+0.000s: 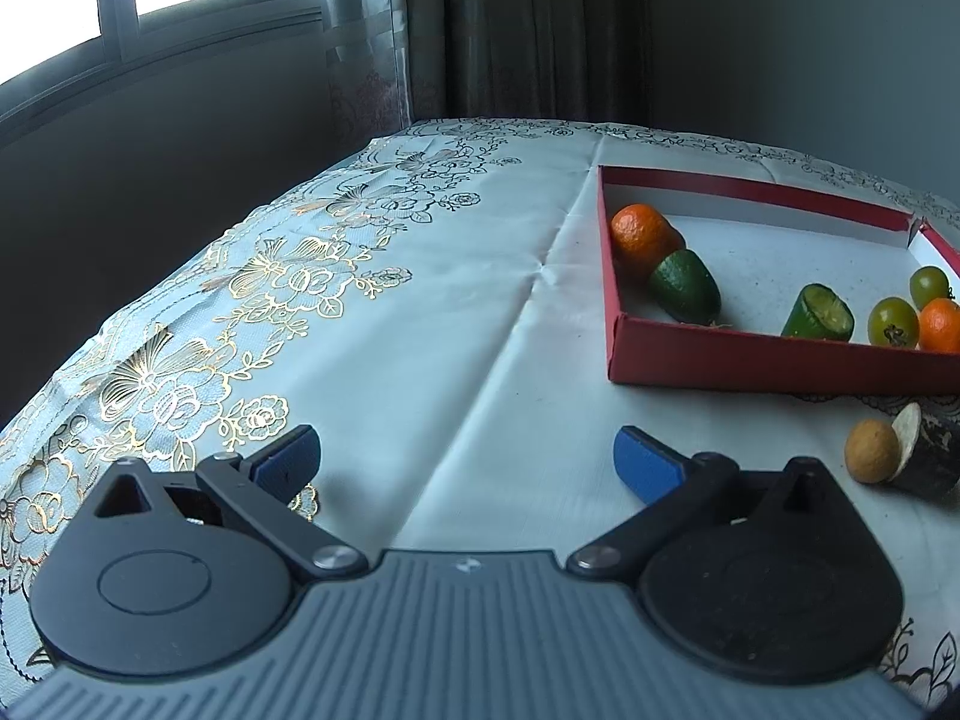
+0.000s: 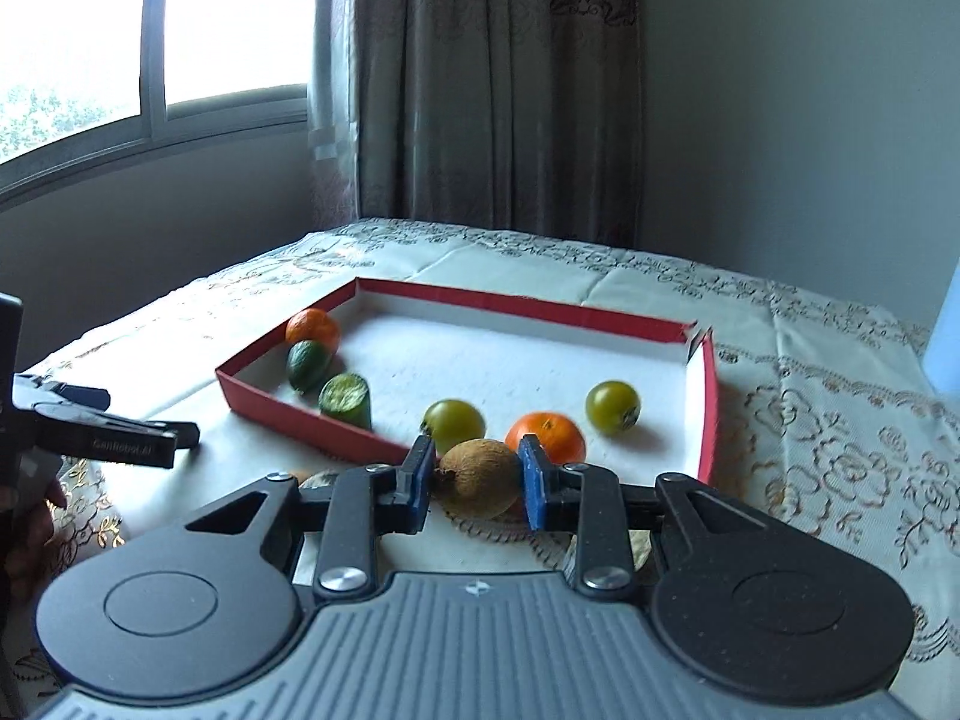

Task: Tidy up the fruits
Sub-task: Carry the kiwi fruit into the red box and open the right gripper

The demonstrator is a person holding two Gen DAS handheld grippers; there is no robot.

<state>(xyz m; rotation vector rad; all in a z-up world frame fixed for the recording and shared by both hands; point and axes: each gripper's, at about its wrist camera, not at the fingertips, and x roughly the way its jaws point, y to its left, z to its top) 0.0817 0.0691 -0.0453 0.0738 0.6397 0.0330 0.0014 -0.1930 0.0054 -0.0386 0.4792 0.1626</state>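
Observation:
A red shallow box sits on the table. It holds two oranges, two green cucumber pieces and two green tomatoes. My right gripper is shut on a brown kiwi, just in front of the box's near wall. My left gripper is open and empty over the cloth, left of the box. It shows in the right wrist view too.
A small tan round fruit and a dark cut piece lie on the cloth in front of the box. The table wears a pale embroidered cloth. Window and curtain stand behind; the table's left edge drops off.

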